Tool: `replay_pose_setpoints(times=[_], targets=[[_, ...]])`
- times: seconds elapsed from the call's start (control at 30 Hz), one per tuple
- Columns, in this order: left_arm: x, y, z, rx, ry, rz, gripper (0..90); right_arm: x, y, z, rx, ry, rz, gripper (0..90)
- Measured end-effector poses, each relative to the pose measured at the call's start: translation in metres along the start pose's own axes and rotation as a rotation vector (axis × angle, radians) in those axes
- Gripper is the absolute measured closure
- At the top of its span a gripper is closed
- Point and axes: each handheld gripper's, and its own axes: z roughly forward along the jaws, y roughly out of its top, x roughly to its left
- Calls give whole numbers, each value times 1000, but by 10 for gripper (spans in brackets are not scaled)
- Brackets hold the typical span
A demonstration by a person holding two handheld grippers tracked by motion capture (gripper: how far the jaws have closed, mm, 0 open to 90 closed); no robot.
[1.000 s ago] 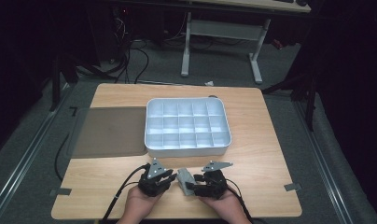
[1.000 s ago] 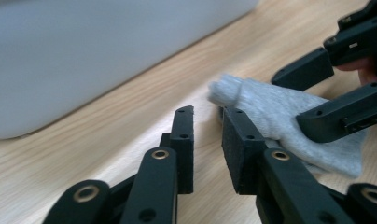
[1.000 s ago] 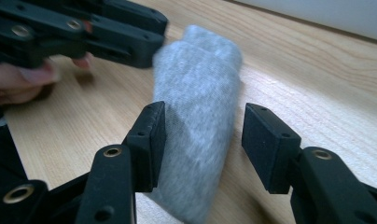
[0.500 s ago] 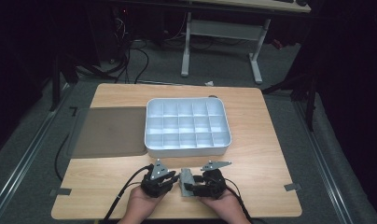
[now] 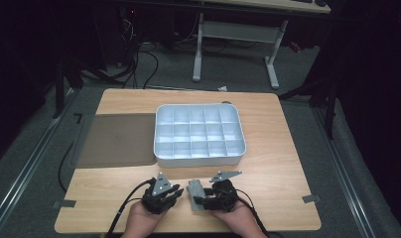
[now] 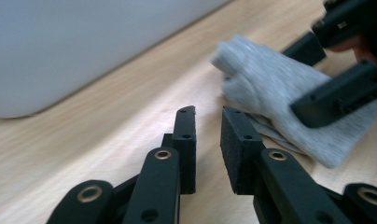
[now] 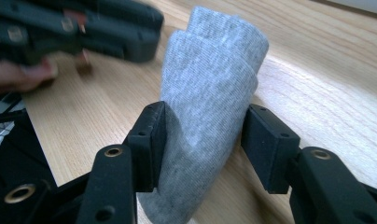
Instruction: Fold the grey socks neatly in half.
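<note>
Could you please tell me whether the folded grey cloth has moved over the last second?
Yes. The folded grey knit cloth has shifted slightly toward the table's near edge, away from the white compartment tray, and is pinched in the right gripper.

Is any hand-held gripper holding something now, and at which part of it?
The right hand-held gripper clamps the folded grey sock across its lower end. The left hand-held gripper holds nothing.
</note>
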Motion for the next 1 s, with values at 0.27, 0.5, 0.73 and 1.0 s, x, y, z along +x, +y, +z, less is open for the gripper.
replay_pose_setpoints(times=[0.27,0.5,0.73,1.0], targets=[[24,-15,-17,-14,81,-48,716,4,2,2,14,28,-28,632],[33,-22,-26,-29,131,-53,649,6,2,1,11,26,-45,688],[41,-26,-31,-39,160,-77,592,9,7,-8,9,-38,-90,706],[43,-27,-31,-42,174,-85,537,-4,9,-27,33,-145,-82,708]])
